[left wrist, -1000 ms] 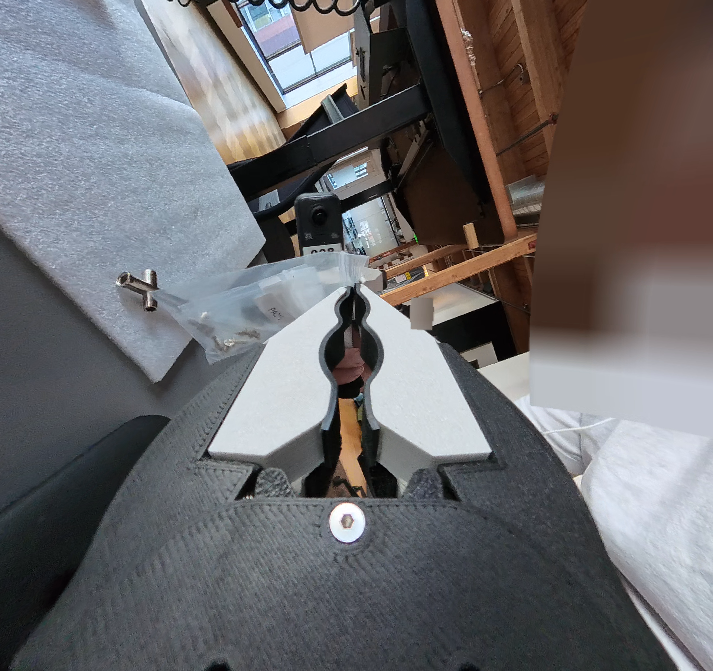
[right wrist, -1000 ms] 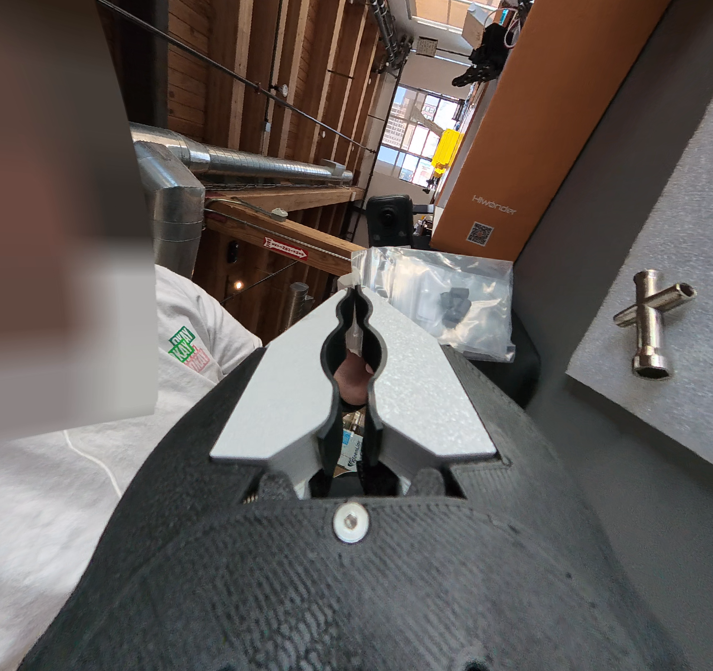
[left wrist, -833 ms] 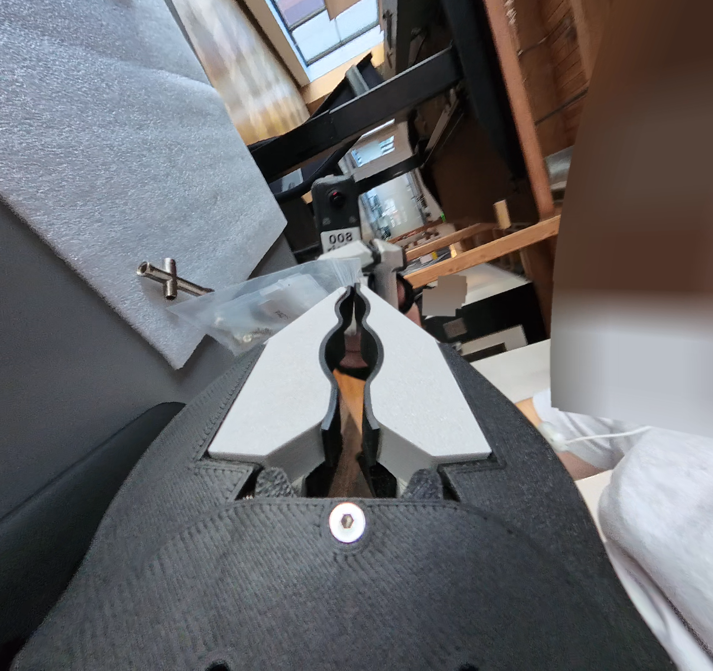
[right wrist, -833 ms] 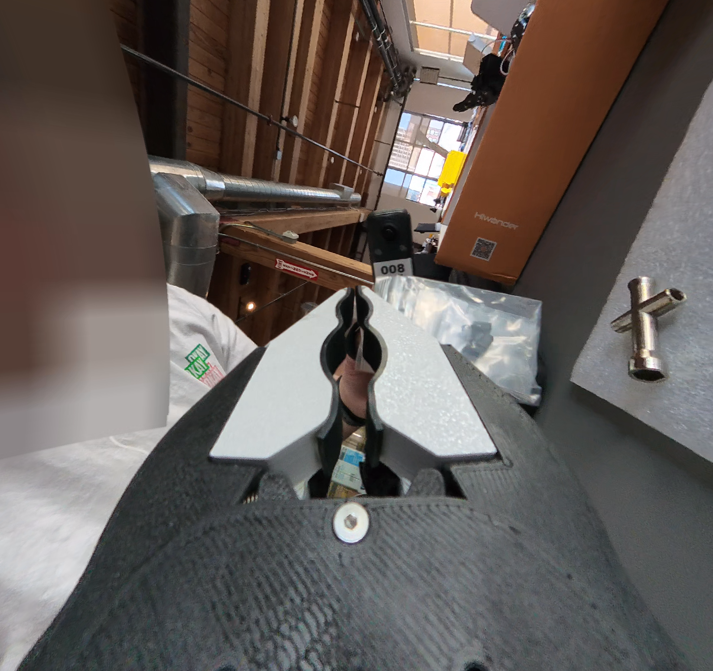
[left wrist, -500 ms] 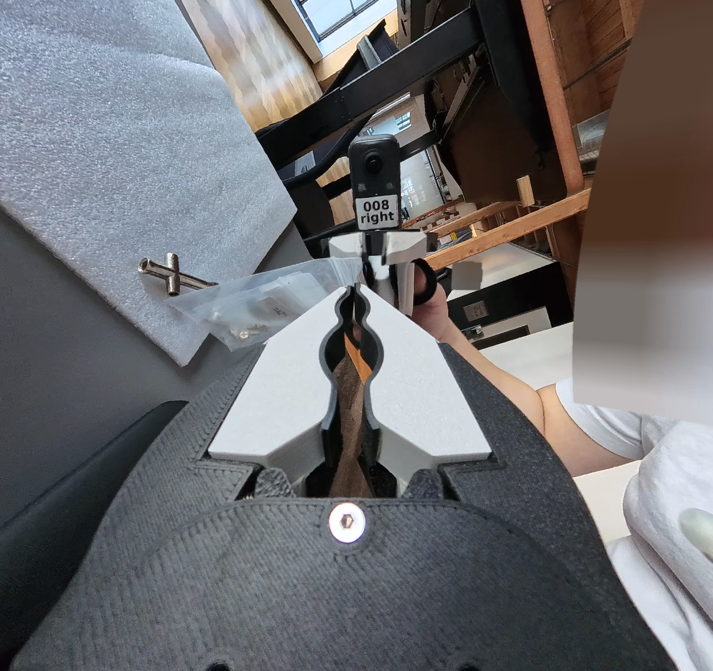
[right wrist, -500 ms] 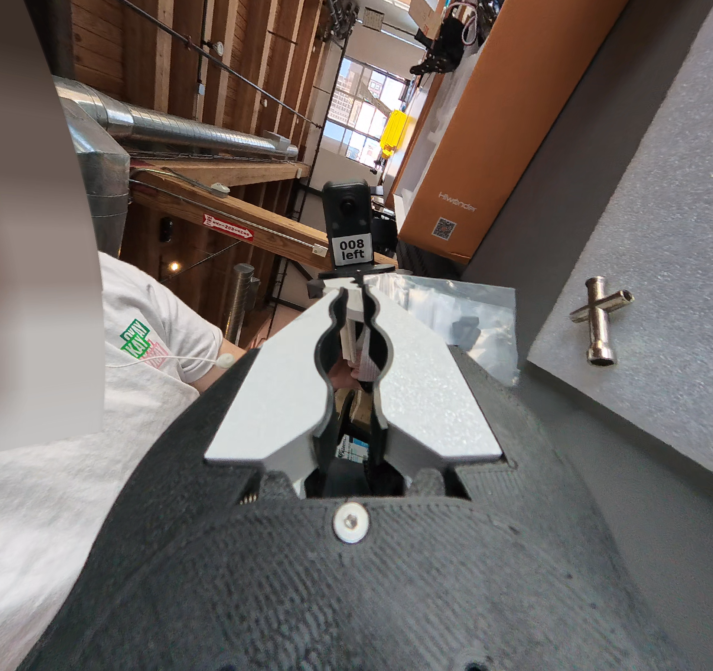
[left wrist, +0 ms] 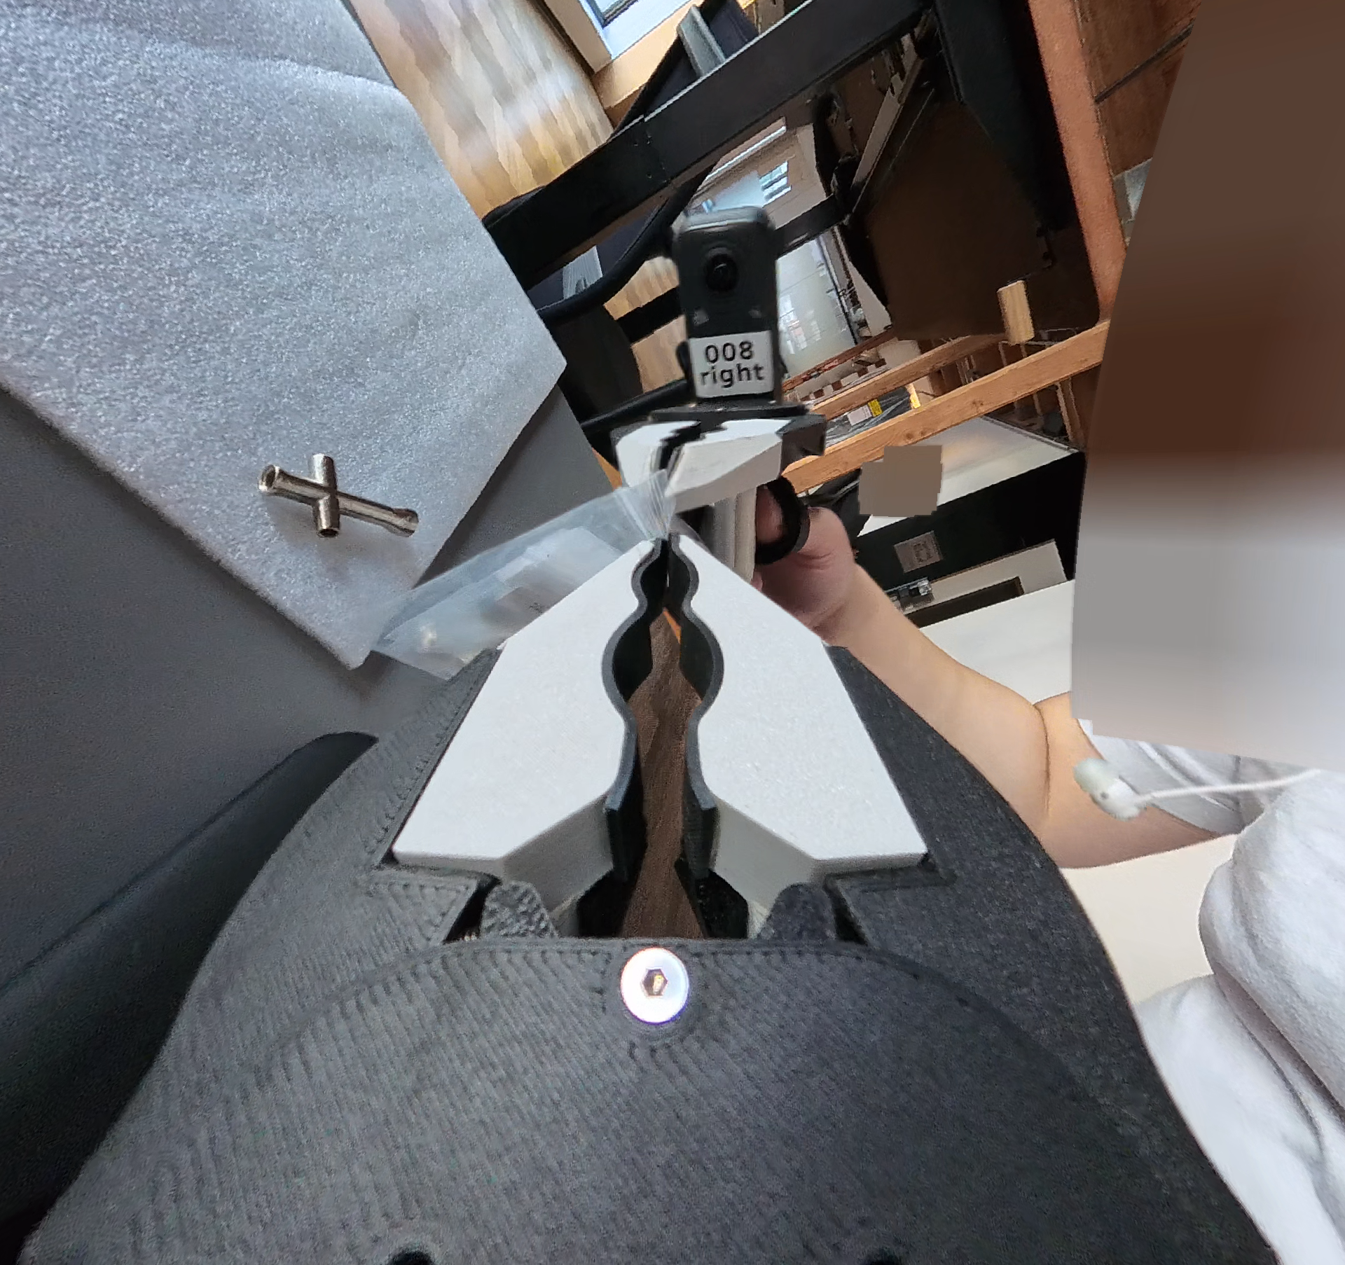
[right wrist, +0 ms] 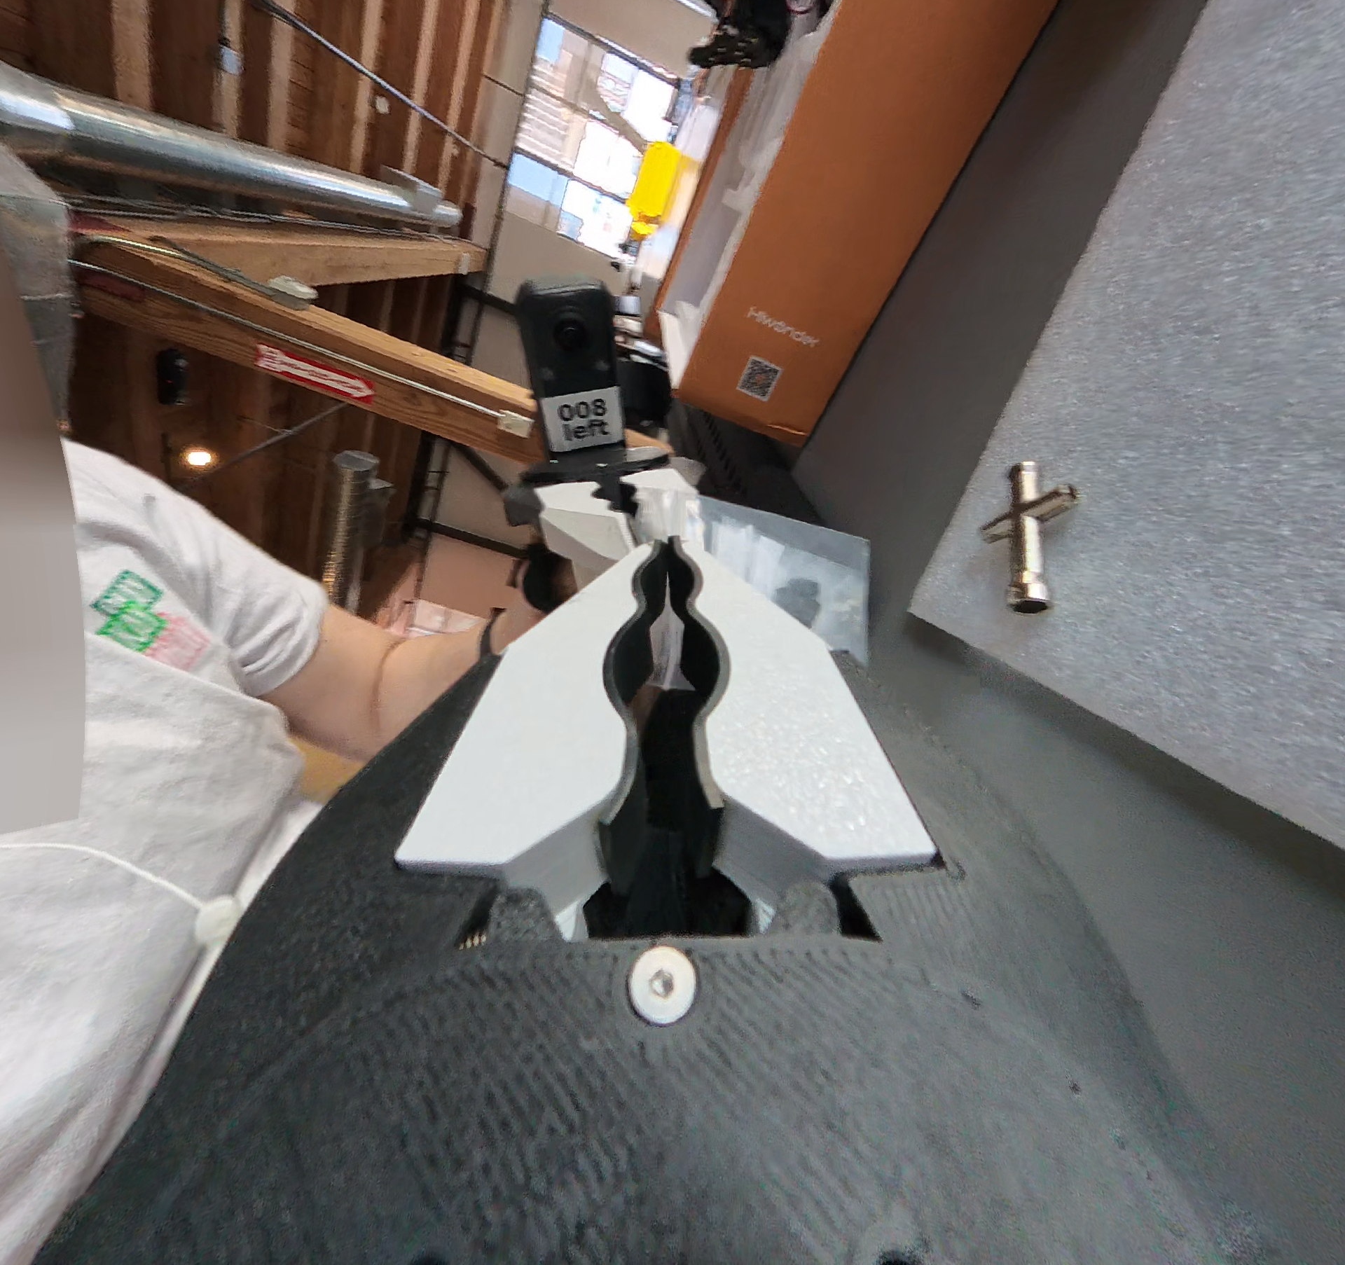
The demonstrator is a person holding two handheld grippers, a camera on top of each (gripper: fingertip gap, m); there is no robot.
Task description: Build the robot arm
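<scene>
A clear plastic bag (left wrist: 524, 582) of small hardware hangs in the air between my two grippers, which face each other tip to tip. My left gripper (left wrist: 666, 547) is shut on one top edge of the bag. My right gripper (right wrist: 666, 547) is shut on the same bag (right wrist: 793, 575) at the edge beside it. The right gripper (left wrist: 673, 466) shows just above my left fingertips in the left wrist view. The left gripper (right wrist: 629, 502) shows just beyond my right fingertips in the right wrist view. Small dark parts lie inside the bag.
A metal cross-shaped socket wrench (left wrist: 338, 495) lies near the corner of a grey foam sheet (left wrist: 182, 211) on a dark grey table (left wrist: 109, 648). Both show in the right wrist view, wrench (right wrist: 1026, 535) on foam (right wrist: 1201, 429). An orange cardboard box (right wrist: 837, 211) stands behind. A person's arm (left wrist: 910, 684) holds the right gripper. My two grippers' fingertips are within a few centimetres of each other.
Both views have swung so each gripper now sees the other just past its tips. The bag has turned nearly edge-on in the left wrist view. Both stay shut on it.
</scene>
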